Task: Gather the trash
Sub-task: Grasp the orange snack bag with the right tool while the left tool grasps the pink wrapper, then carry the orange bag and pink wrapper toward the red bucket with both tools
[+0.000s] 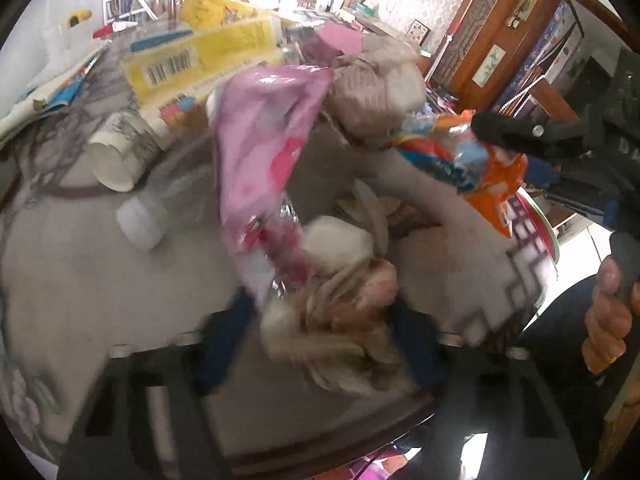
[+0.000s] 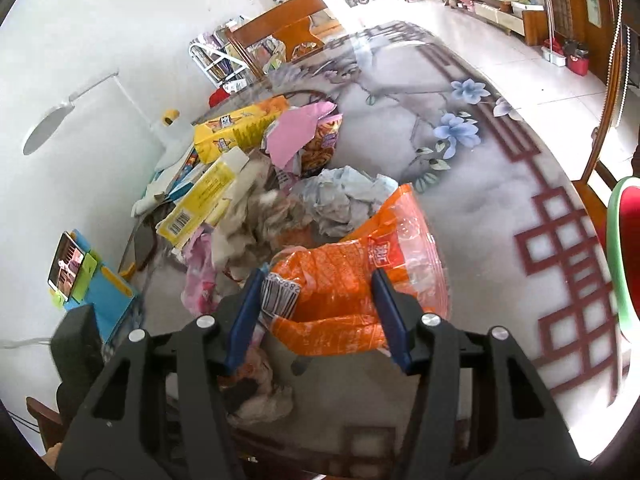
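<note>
My left gripper [image 1: 320,312] is shut on a bunch of trash: a pink plastic wrapper [image 1: 264,148] and crumpled tissue [image 1: 340,328], blurred by motion. My right gripper [image 2: 316,280] is shut on an orange snack bag [image 2: 360,264]; in the left wrist view it comes in from the right [image 1: 480,128] with the orange bag [image 1: 476,168] hanging from it. More trash is piled on the table: crumpled paper [image 2: 344,196], a yellow box [image 2: 208,204], pink paper [image 2: 296,132], a paper cup [image 1: 116,152] on its side.
The round table [image 2: 460,208] has a floral cloth with a red lattice border. A phone on a blue stand [image 2: 84,272] is at its left edge. A lamp and white wall are on the left, wooden chairs at the back and right.
</note>
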Motion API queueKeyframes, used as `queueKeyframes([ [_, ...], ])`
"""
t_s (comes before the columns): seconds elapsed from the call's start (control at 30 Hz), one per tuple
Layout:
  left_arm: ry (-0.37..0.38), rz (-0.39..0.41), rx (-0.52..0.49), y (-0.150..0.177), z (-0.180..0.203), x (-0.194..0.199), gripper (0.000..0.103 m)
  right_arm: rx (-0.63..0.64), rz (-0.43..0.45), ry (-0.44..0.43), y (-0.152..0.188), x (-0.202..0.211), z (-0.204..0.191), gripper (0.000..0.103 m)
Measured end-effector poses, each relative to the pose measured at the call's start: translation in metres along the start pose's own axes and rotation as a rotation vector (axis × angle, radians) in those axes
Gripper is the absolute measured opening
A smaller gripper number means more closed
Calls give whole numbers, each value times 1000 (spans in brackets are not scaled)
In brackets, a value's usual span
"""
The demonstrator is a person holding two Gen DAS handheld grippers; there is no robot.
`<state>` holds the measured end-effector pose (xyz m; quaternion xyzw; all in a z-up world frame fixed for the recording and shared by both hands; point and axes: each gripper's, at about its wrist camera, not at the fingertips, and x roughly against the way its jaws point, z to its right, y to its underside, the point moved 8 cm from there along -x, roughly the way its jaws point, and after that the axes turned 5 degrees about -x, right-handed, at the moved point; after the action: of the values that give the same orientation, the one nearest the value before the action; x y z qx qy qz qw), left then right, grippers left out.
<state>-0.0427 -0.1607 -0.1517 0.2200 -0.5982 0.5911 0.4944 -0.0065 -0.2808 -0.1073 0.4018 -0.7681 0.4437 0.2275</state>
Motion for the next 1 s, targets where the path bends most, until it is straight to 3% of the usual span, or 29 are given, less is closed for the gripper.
queueKeyframes([
  [0.07,24,12,5,0,3,4,38,4,9,5,1,1,0,54],
  [0.17,4,52,-22,-3,4,16,28,3,35,6,-1,10,2,54],
  [0.2,-1,67,-29,-4,5,21,21,1,42,2,-2,12,2,54],
  [0.4,-36,193,-98,-22,23,58,20,-40,117,-60,-18,42,7,54],
  [0.63,1,247,-134,-45,50,68,20,-101,225,-104,-53,95,40,54],
  [0.8,45,269,-177,-58,73,70,20,-148,286,-68,-73,126,82,54],
  [1.0,52,240,-192,-70,87,53,20,-252,358,82,-86,148,165,54],
])
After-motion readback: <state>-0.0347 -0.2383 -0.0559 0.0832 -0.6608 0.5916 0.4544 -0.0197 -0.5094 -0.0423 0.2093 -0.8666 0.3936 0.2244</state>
